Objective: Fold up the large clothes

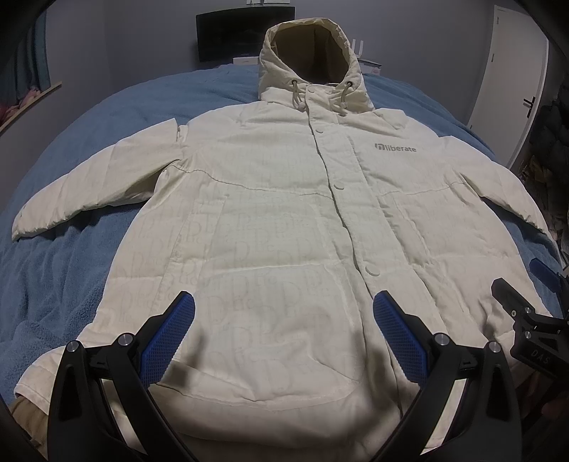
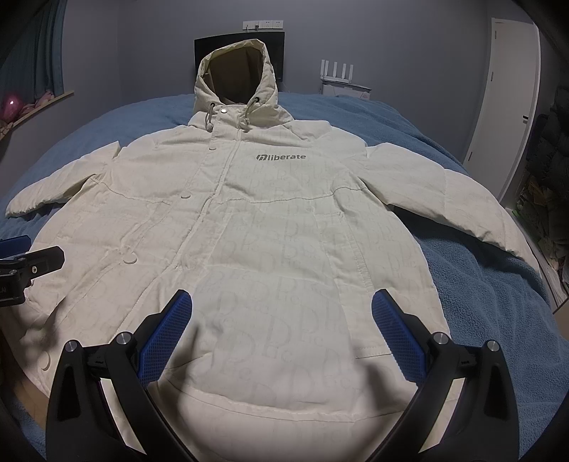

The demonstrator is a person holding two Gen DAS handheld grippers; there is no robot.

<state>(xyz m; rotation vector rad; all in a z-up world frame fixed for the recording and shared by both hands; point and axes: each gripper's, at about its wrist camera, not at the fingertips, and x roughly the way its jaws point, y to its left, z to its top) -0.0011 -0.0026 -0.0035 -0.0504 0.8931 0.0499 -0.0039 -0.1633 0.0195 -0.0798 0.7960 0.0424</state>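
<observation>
A cream hooded puffer jacket (image 1: 270,220) lies flat and face up on a blue blanket (image 1: 64,256), buttoned, sleeves spread out, hood at the far end. It also shows in the right wrist view (image 2: 277,227). My left gripper (image 1: 282,312) is open and empty, hovering above the jacket's lower left front near the hem. My right gripper (image 2: 281,312) is open and empty above the lower right front. Each gripper shows at the edge of the other's view: the right one (image 1: 533,320) and the left one (image 2: 25,270).
The blanket (image 2: 498,302) covers a bed. A dark monitor (image 1: 231,32) stands behind the hood by a grey wall. A white door (image 2: 505,99) is at the right. A white router (image 2: 338,71) sits at the back. A wooden sill (image 2: 39,106) is at the left.
</observation>
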